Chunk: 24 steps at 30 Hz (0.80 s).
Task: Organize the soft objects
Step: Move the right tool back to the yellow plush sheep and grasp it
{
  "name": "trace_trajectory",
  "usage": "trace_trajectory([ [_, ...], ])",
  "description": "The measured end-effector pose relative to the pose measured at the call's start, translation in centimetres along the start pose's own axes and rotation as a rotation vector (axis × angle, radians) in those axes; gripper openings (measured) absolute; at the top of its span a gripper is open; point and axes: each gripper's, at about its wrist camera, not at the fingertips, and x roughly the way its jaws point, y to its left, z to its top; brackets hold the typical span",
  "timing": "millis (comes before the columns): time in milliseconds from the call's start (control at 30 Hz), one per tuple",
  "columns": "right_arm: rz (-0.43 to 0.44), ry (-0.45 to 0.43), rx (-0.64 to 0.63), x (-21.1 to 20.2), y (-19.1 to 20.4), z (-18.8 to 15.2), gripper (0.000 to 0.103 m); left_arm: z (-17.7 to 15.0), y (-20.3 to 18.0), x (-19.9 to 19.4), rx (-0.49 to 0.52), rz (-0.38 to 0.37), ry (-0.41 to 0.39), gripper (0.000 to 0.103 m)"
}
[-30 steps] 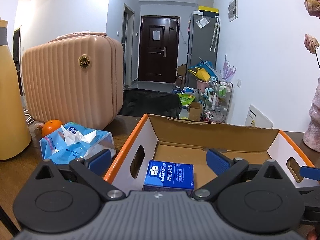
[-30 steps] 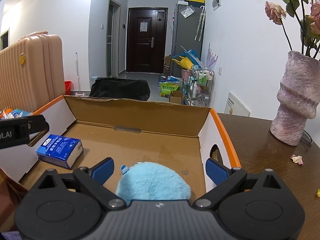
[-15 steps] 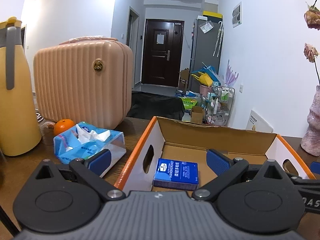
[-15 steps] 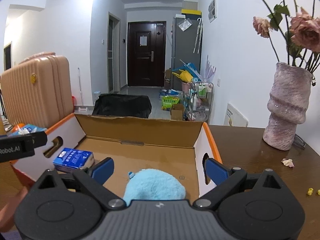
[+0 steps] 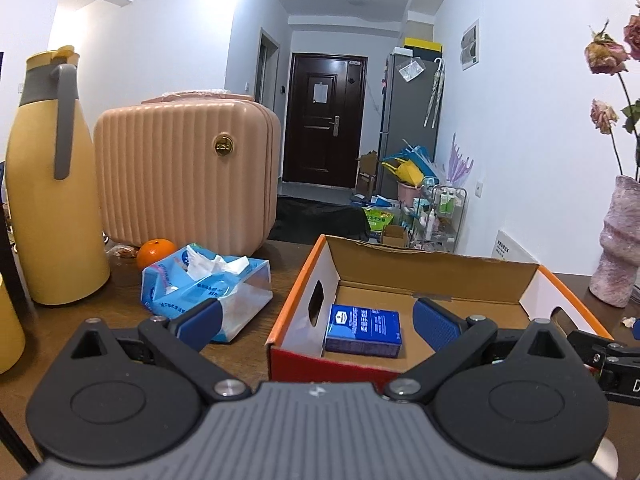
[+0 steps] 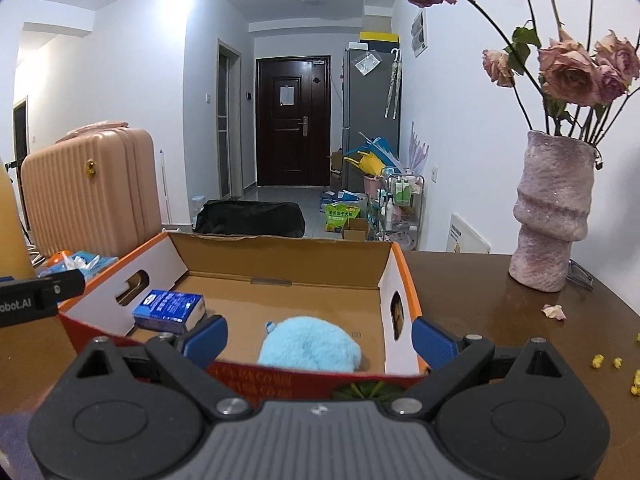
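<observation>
An open cardboard box (image 5: 436, 276) (image 6: 280, 256) with orange edges sits on the dark wooden table. Inside it lie a blue handkerchief pack (image 5: 363, 330) (image 6: 168, 310) at the left and a fluffy light-blue plush (image 6: 310, 350) near the front wall. A blue soft tissue pack (image 5: 204, 288) (image 6: 86, 262) rests on the table left of the box. My left gripper (image 5: 316, 318) is open, held before the box's front left corner, nothing between its fingers. My right gripper (image 6: 320, 338) is open in front of the box, the plush showing between its fingers beyond the wall.
A pink ribbed case (image 5: 184, 176) and a yellow thermos jug (image 5: 48, 184) stand at the back left, an orange (image 5: 156, 252) beside them. A pink vase (image 6: 554, 216) of dried roses stands at the right, with petals (image 6: 554, 311) and crumbs on the table.
Both grippers have drawn back and risen away from the box, so its front wall now shows. The plush and handkerchief pack stay inside.
</observation>
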Motion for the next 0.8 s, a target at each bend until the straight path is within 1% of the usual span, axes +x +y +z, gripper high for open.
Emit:
trace_trajectory([
  [200, -0.004, -0.006, 0.002, -2.0, -0.3, -1.3, 0.099, -1.1, 0.4, -1.9, 0.019, -0.011, 0.007, 0.103],
  [400, -0.013, -0.012, 0.003, -4.0, -0.4, -2.4, 0.099, -1.9, 1.2, -4.0, 0.016, -0.026, 0.003, 0.103],
  [800, -0.006, -0.040, -0.047, -8.5, 1.1, -5.0, 0.099, -3.0, 2.9, -7.9, 0.010, -0.045, -0.014, 0.103],
])
